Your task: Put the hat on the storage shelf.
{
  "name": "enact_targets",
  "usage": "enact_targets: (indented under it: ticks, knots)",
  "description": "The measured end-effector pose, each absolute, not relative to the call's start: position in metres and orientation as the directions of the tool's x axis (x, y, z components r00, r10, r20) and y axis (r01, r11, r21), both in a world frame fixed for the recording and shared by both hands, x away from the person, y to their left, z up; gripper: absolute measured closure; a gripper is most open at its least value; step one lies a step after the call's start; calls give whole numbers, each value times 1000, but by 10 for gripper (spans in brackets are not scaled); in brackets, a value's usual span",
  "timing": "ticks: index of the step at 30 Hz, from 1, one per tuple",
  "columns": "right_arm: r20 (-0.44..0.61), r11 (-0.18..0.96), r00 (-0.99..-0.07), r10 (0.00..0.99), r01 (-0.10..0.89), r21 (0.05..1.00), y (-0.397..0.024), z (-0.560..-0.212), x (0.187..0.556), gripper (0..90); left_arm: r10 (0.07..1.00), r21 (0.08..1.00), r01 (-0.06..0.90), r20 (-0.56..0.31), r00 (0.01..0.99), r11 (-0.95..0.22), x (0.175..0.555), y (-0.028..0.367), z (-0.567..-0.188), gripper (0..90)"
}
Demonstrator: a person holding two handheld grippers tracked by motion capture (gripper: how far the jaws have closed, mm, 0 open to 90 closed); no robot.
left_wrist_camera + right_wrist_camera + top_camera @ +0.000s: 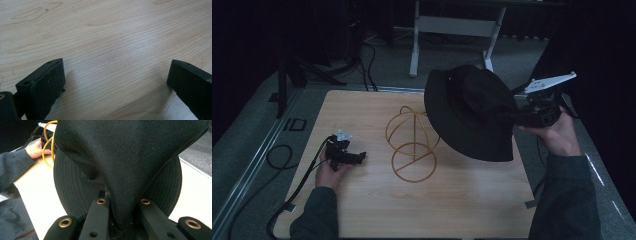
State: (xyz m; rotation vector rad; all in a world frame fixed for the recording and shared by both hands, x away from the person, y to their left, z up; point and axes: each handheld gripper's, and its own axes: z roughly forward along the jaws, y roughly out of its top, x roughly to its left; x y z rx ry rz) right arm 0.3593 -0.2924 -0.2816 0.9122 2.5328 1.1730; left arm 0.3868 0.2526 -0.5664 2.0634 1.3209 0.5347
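My right gripper (122, 220) pinches the black hat (472, 112) above the table (462, 210), beside the wire stand (412, 142); my left gripper (116, 82) rests open.

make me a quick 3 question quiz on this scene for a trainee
1. True or false: the right gripper is shut on the black bucket hat.
2. Where does the left gripper rest? A) on the wooden table B) on the hat C) inside the stand
3. Fill in: the yellow wire hat stand stands to the hat's ____ in the high view.

Key: 1 true; 2 A; 3 left
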Motion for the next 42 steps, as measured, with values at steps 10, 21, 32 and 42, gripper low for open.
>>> enact_targets:
  ticks: [10,21,32,42]
  knots:
    - [67,499,-803,592,431,752,-285,-278,361,868,909,690,656,5,417,-305,387,253,-566,20]
    - [61,512,-818,571,414,753,-276,-274,361,868,909,690,656,5,417,-305,387,253,-566,20]
    - [57,526,-831,553,401,750,-266,-273,362,868,909,690,656,5,417,-305,387,253,-566,20]
    - [50,543,-842,537,390,744,-256,-270,363,868,909,690,656,5,417,-305,387,253,-566,20]
